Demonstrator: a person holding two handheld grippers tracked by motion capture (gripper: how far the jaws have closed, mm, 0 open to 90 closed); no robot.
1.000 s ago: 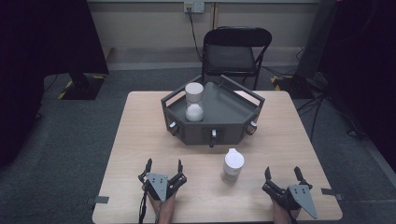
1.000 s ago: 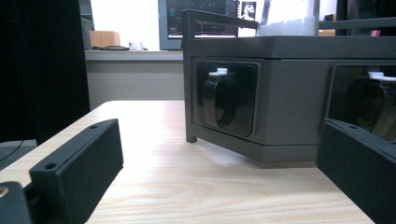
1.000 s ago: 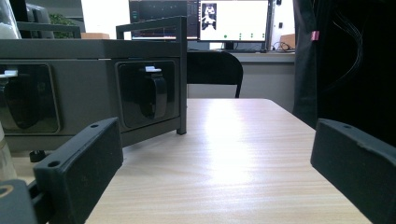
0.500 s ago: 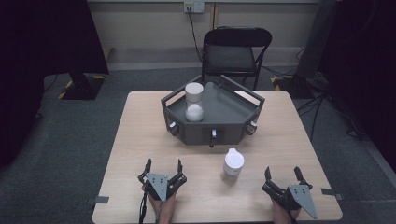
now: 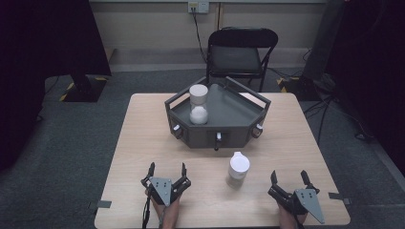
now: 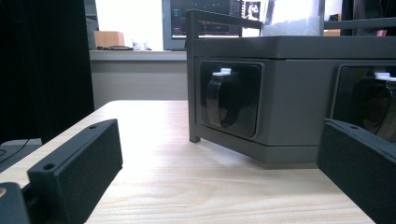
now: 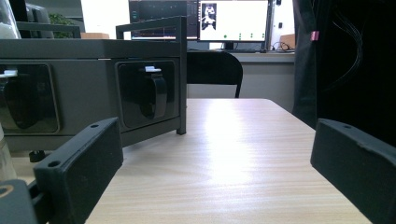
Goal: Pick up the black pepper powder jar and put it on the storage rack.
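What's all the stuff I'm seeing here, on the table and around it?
Table: one, pale wood, centre of the room.
Tray: one, dark grey, six-sided with rails, far half of the table; black knobs set in its side faces.
Jar in tray: one, clear with white lid, left part of the tray.
Jar on table: one, clear with white lid, in front of the tray, nearer the right gripper.
Chair: one, black, folding, behind the table.
Monitors: two at least, lit, beyond the chair.
Left gripper: one, black, fingers open, near edge of the table.
Right gripper: one, black, fingers open, near right corner.
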